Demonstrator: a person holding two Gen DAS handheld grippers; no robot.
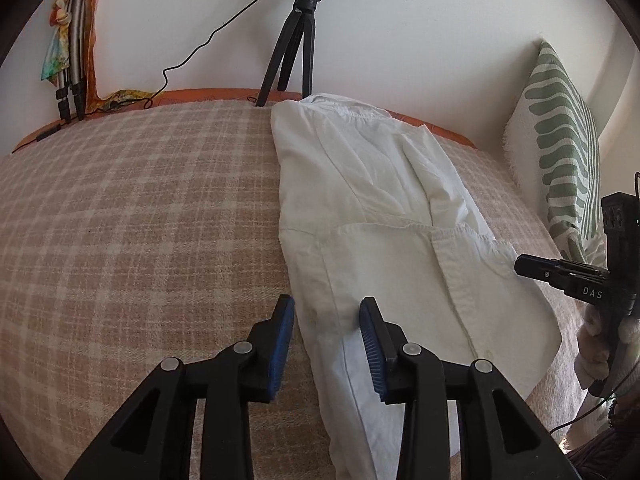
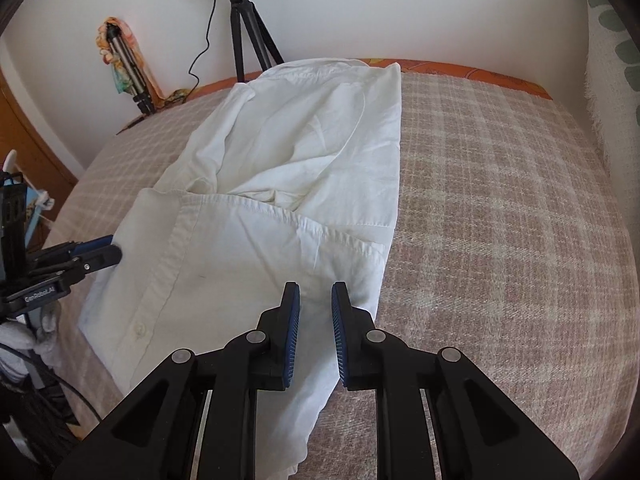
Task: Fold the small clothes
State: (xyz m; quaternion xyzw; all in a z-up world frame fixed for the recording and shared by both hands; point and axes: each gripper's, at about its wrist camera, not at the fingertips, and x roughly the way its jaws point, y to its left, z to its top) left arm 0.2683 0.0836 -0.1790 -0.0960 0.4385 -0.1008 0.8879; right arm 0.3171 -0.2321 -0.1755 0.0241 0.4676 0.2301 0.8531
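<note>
Two black claws with blue ribbed pads hover side by side over the near end of a white shirt (image 1: 372,208) lying on a bed.

The left claw (image 1: 327,316) has its pads set well apart. The shirt's left folded edge runs up between them, but neither pad presses on the cloth, so nothing is gripped. The right claw (image 2: 315,304) has its pads closer together, with a clear gap between them; the cloth directly beneath shows through that gap, and it is not pinched either.

Just ahead of both claws, the shirt's button placket and hem lie across the body as a flat flap. Beyond that flap, a sleeve lies rumpled over the middle, and the collar end sits farthest away, near the bed's far edge. The shirt forms a long, narrow strip, so the sides appear already folded inward. My judgement is that the lengthwise folds are done, and folding the strip end over end, plus some smoothing, remains.

Both claws tilt steeply down toward the cloth, each beside one long edge of the strip, the right one seen from the left with a pale gloved hand behind it.

Under the shirt lies a pink checked blanket (image 1: 140,220). Farther off, a tripod (image 1: 294,40) stands against the wall, and a green-patterned pillow (image 1: 560,140) stands to the right.
</note>
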